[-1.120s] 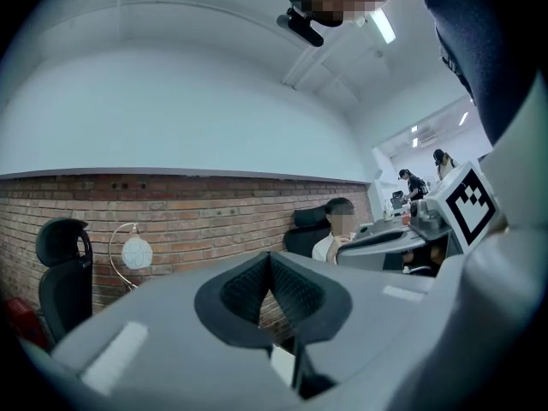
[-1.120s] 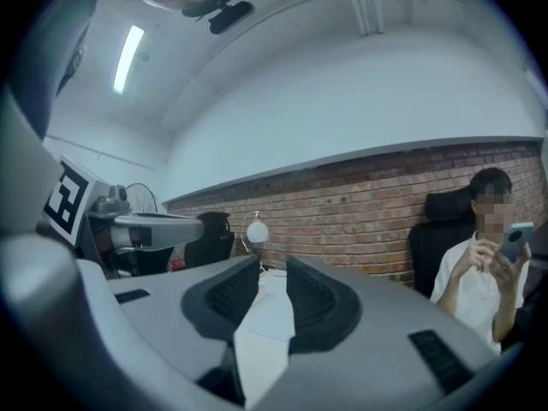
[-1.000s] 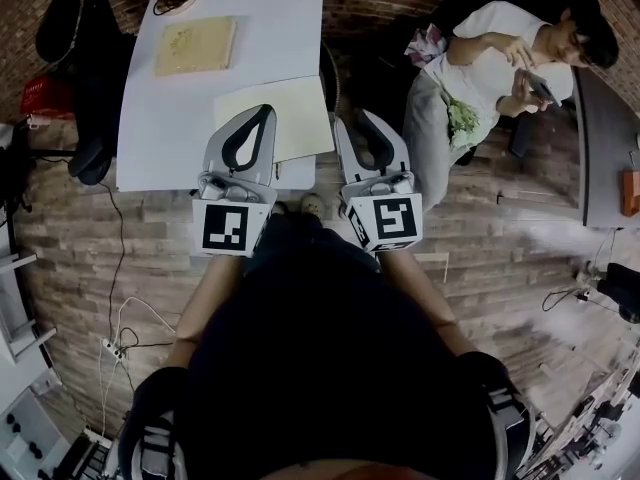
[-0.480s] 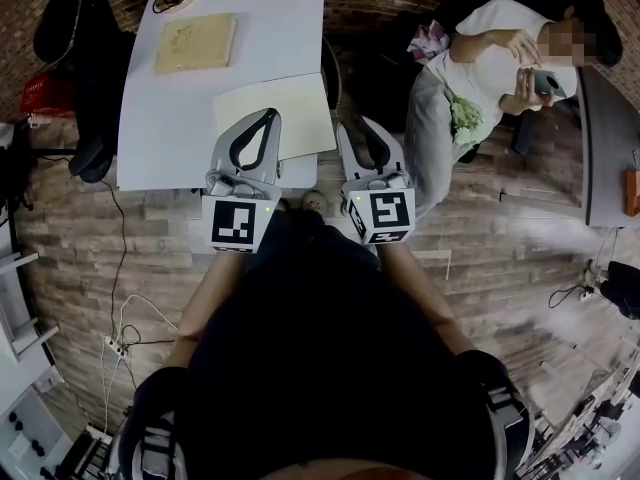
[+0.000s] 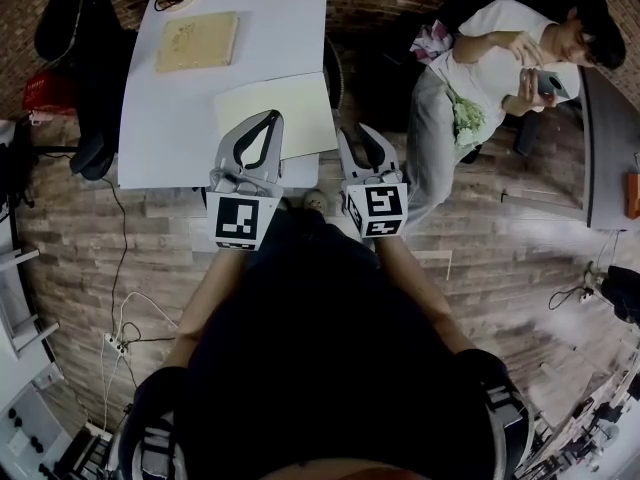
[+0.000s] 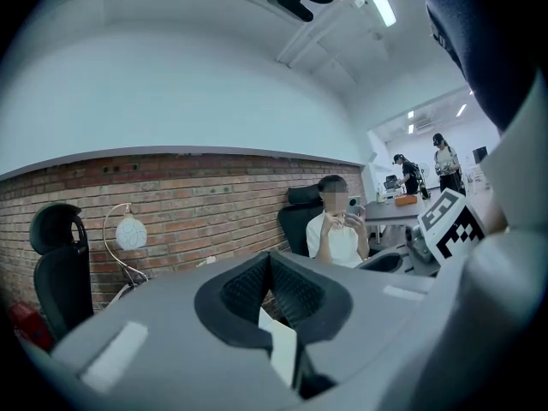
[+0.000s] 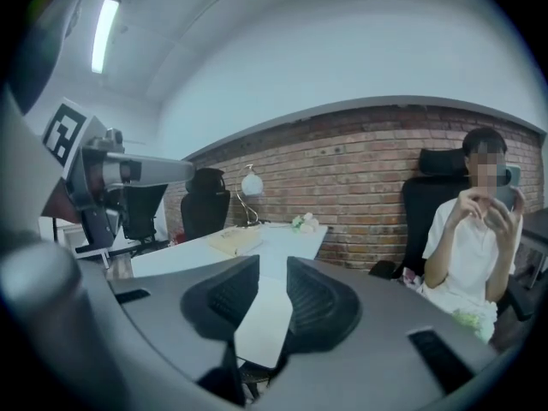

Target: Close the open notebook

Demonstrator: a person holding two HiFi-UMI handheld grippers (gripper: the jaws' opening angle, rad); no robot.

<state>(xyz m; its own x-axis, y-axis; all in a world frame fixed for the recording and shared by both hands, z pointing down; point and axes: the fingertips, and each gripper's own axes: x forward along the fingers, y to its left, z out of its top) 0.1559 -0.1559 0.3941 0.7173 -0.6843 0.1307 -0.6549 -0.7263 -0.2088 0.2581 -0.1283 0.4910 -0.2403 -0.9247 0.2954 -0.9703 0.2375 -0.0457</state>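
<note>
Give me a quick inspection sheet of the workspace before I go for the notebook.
Surface: white table, mostly bare.
Job's things: pale notebook lies flat at the table's near right corner; neither gripper holds it.
Clutter: tan book farther back; flowers and lamp at the far end.
Grippers: left gripper jaws together, empty; right gripper jaws apart, empty.
Cables: power strip with cables on the floor, left.
Surroundings: seated person at right holding a phone; black chair at left; brick wall behind.
</note>
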